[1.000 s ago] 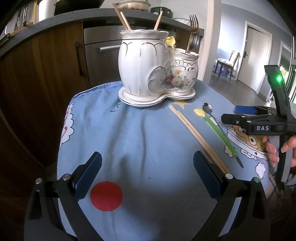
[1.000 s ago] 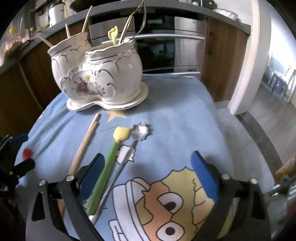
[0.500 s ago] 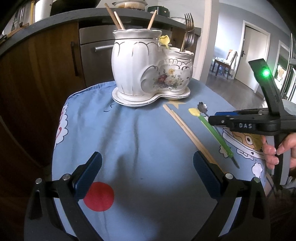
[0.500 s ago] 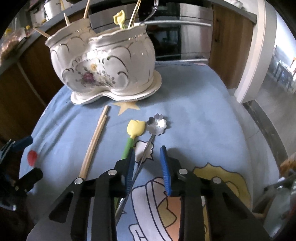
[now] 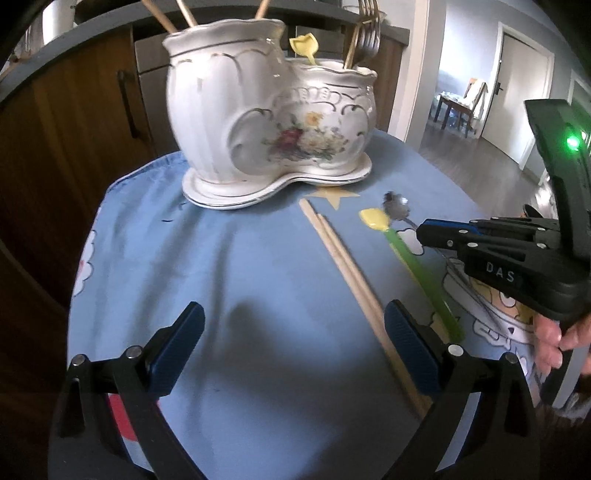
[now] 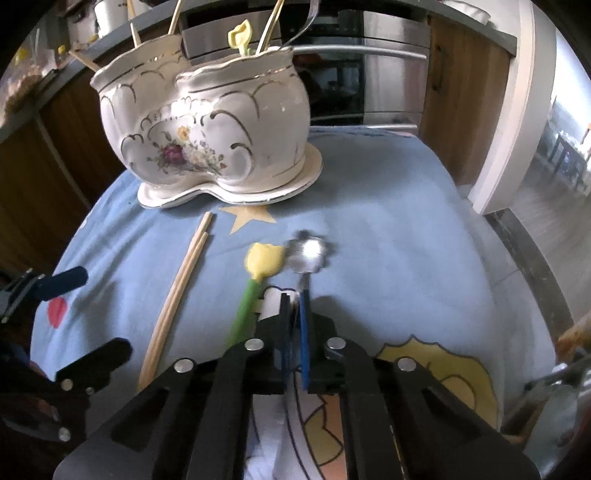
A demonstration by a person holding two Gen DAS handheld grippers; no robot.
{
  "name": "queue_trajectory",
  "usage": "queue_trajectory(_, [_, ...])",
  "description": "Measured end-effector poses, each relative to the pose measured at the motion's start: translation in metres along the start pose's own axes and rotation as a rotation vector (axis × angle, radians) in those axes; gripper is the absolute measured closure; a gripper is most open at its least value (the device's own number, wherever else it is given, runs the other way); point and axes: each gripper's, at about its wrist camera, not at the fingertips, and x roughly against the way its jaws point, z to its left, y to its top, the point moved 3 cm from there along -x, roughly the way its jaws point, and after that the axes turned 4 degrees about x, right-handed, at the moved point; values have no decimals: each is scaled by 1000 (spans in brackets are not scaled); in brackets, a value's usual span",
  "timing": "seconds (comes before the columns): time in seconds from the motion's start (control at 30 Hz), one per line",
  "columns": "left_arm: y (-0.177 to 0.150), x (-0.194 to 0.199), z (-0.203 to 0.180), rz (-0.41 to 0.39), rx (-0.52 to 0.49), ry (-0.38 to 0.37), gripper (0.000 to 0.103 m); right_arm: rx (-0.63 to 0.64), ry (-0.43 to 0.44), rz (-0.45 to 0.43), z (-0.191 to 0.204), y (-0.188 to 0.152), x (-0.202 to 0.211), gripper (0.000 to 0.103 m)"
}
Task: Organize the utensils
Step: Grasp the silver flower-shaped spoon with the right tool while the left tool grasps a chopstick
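3 utensils loose on worktop point(image 6: 388, 206): metal spoon point(image 6: 308, 253), yellow-green spoon point(image 6: 264, 262), chopsticks point(image 6: 181, 291). Step in hand, likely: pickup of metal spoon. Right tool point(image 6: 294, 299) pinched on its handle. Left tool point(image 5: 293, 332) spread wide, empty. Next: lift, carry to ceramic holder point(image 6: 207, 140), drop upright. Yellow-green spoon just beside; forks point(image 5: 364, 33) crowd holder.

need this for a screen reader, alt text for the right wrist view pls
The right gripper is shut on the handle of a flower-bowled metal spoon on a blue cartoon cloth. Beside it lie a yellow-tipped green spoon and chopsticks, before a white floral ceramic holder.
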Motion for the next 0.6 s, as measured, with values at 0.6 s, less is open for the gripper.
queue_trajectory(0.6, [10,-28,-13,58,-5,78,29,-19,57,-73,-15,-5,21,99])
